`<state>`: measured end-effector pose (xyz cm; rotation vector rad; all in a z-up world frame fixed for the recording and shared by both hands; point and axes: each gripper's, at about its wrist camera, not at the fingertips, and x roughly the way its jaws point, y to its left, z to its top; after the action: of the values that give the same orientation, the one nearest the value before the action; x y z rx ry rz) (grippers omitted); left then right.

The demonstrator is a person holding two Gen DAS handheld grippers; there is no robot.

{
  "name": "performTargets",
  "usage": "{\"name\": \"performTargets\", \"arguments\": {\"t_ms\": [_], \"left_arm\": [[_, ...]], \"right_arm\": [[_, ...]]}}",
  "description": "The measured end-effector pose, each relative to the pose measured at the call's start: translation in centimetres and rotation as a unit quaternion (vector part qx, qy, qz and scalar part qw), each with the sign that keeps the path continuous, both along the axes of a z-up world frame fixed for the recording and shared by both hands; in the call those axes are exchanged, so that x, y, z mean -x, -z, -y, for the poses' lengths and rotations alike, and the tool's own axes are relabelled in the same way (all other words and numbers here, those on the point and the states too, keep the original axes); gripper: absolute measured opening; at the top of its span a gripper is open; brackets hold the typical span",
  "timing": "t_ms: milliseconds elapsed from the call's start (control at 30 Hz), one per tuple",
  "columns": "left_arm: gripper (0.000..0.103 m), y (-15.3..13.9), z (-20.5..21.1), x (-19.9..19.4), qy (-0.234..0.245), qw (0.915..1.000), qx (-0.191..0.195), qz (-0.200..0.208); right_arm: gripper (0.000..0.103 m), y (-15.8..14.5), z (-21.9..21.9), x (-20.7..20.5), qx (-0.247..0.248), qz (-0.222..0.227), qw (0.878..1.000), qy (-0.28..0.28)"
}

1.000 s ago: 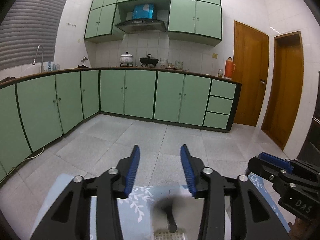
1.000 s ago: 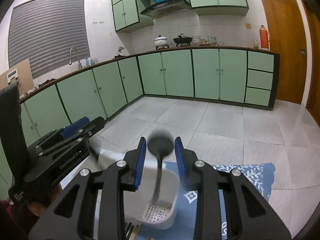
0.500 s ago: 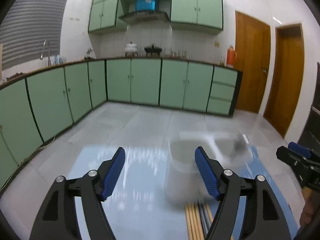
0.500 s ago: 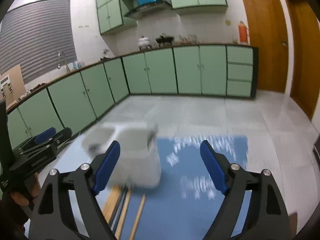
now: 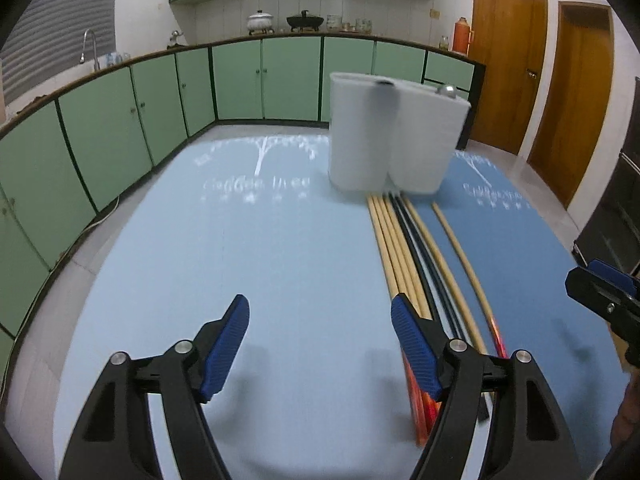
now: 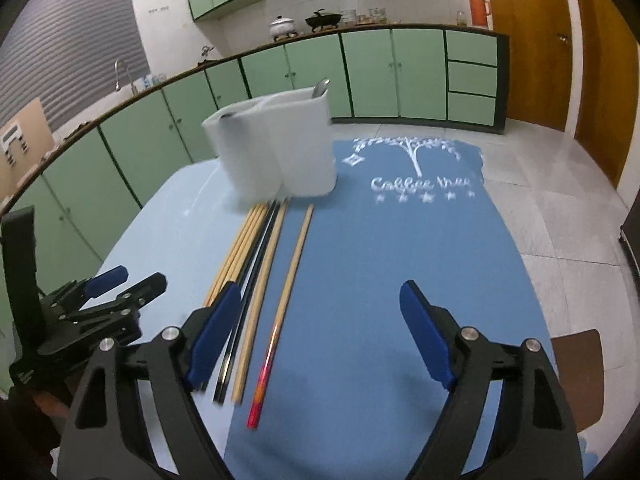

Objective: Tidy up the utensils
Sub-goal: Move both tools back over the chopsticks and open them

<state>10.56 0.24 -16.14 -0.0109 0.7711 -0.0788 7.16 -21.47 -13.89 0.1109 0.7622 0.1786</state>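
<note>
Chopsticks [image 6: 256,276], mid-counter: stiff, light, slippery; I'd pinch mid-shaft. My left tongs [image 5: 320,344] wide, empty; right tongs [image 6: 320,332] closing, empty.

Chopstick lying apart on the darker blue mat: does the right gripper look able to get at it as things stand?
Probably yes. The lone chopstick lies flat just ahead of the right gripper, whose jaws are closing slightly but empty; nothing covers it, and the neighbouring chopsticks leave a gap.

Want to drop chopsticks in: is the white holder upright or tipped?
Upright: the white utensil holder stands on its base on the blue mat, open top upward.
</note>
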Motion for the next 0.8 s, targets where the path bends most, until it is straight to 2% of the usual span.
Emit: {"name": "performTargets", "arguments": {"t_ms": [233,433,633,733,800], "left_arm": [[0.072,0.5,0.5,1.8,-0.007,0.9997,-0.008,0.023],[0.072,0.3,0.4,2.7,-0.008,0.9998,-0.007,0.018],[0.072,0.7,1.0,2.8,0.007,0.9999,-0.009,0.003],[0.071,1.1,1.5,2.6,0.020,0.9997,-0.007,-0.008],[0.071,1.4,1.9,2.3,0.026,0.9994,-0.008,-0.019]], "right_arm": [[0.065,1.3,-1.9,2.0,0.018,0.012,1.000,-0.009],[0.053,2.9,-2.6,2.5,0.014,-0.015,1.000,-0.012],[0.032,4.8,-3.5,1.9,0.015,-0.061,0.998,-0.026],[0.025,5.2,-3.7,2.0,0.032,-0.057,0.998,-0.026],[0.013,5.3,-3.7,2.0,0.037,-0.057,0.997,-0.026]]}}
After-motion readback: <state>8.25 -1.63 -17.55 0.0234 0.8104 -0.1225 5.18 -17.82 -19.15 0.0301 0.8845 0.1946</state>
